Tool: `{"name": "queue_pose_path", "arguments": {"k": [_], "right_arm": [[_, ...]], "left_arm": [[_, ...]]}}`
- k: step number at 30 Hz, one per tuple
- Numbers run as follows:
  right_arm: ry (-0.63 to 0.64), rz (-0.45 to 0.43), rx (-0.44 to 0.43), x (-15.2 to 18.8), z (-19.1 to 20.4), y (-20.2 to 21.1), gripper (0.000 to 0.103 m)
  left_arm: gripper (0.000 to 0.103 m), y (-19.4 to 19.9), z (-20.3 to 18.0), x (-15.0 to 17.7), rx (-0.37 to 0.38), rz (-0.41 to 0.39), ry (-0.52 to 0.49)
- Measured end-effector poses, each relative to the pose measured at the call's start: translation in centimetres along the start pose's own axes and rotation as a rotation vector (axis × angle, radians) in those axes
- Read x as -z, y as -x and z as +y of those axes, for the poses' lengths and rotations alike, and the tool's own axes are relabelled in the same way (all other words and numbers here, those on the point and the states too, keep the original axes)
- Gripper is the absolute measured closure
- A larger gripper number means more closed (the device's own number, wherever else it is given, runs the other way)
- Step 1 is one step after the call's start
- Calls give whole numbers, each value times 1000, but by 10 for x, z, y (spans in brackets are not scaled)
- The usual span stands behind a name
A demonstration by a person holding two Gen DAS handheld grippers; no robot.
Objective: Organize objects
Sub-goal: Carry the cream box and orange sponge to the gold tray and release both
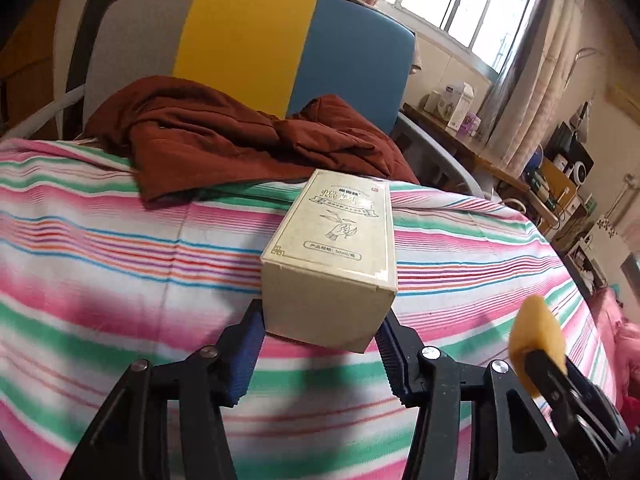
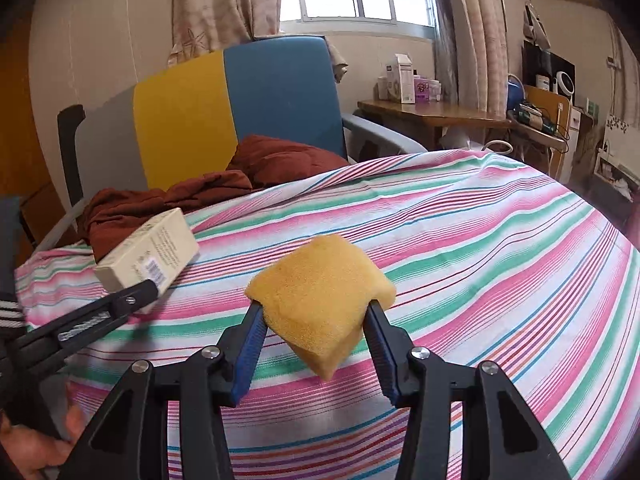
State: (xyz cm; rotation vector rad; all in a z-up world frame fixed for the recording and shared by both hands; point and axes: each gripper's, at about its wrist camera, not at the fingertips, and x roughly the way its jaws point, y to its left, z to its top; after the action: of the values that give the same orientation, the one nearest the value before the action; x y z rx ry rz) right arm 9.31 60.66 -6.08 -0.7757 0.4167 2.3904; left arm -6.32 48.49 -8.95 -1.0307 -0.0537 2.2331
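Observation:
A cream cardboard box (image 1: 332, 256) with printed text and a leaf drawing is held off the striped sheet by my left gripper (image 1: 320, 320), whose blue pads press its near end from both sides. The same box (image 2: 148, 248) shows at the left of the right wrist view, with the left gripper's fingers (image 2: 132, 300) on it. My right gripper (image 2: 314, 312) is shut on a yellow sponge (image 2: 320, 292), squeezed between its pads above the bed. That sponge (image 1: 536, 344) also appears at the lower right of the left wrist view.
A pink, green and white striped sheet (image 2: 460, 248) covers the bed. A crumpled rust-red garment (image 1: 224, 136) lies at its far end before a grey, yellow and blue headboard (image 1: 244, 44). A wooden desk (image 2: 432, 114) with boxes stands under the window. A hand (image 2: 36, 440) shows at lower left.

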Motion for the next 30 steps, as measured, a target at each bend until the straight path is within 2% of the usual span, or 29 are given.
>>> {"name": "queue_pose_path", "arguments": {"k": [7, 13, 18, 21, 24, 26, 28, 30], "right_arm": [[4, -24, 13, 1, 0, 7, 53], [4, -12, -37, 10, 11, 34, 54], [-51, 27, -101, 27, 15, 58, 54], [-82, 43, -111, 36, 15, 67, 53], [-126, 58, -126, 41, 11, 74, 53], [-137, 63, -142, 43, 11, 78, 53], [-133, 62, -136, 45, 13, 81, 53], [-135, 62, -143, 46, 14, 85, 53]], "left_arm": [[49, 42, 15, 20, 32, -27, 28], [49, 82, 30, 38, 73, -33, 26], [49, 93, 37, 60, 87, 65, 17], [48, 95, 40, 68, 69, 85, 29], [35, 99, 37, 64, 49, 64, 22], [15, 99, 29, 62, 14, 58, -18], [17, 97, 23, 60, 12, 55, -50], [41, 89, 19, 58, -3, 81, -83]]}}
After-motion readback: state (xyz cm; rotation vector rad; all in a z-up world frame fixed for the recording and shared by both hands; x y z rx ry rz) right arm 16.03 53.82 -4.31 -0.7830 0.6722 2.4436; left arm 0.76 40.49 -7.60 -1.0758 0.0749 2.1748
